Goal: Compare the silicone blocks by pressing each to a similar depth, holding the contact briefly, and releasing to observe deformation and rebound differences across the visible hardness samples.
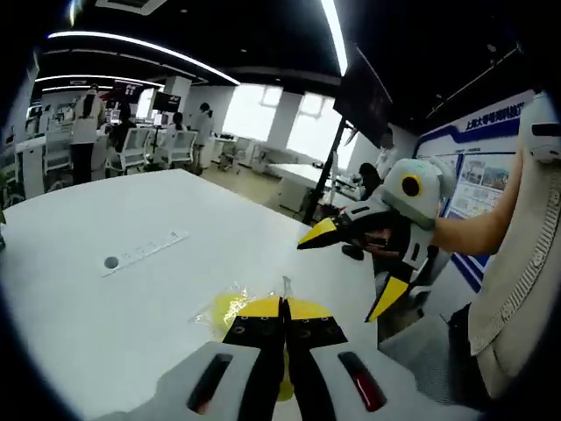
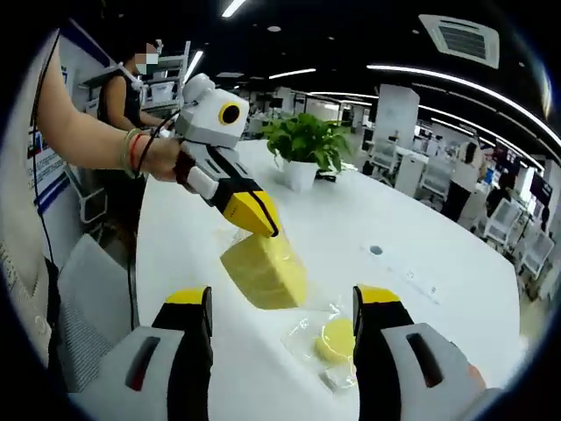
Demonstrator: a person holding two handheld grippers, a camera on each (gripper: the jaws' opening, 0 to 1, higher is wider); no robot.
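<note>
My left gripper (image 1: pixel 282 303) is shut on the clear plastic bag of a yellow silicone block (image 1: pixel 223 309), and a corner of the bag sticks up between the jaws. The right gripper view shows that left gripper (image 2: pixel 258 219) coming in from the left, pinching the top of the bagged yellow block (image 2: pixel 265 270), which tilts on the white table (image 2: pixel 394 210). A small round yellow sample (image 2: pixel 333 338) in its own bag lies nearer my right jaw. My right gripper (image 2: pixel 282 298) is open wide, short of the block. From the left gripper view it (image 1: pixel 355 263) hovers open at the right.
A potted plant (image 2: pixel 307 145) stands farther back on the table. A round cable port (image 1: pixel 111 261) and a long flat strip (image 1: pixel 145 250) sit in the tabletop. A person's arm (image 2: pixel 83 140) holds the left gripper. Office chairs, desks and people are in the background.
</note>
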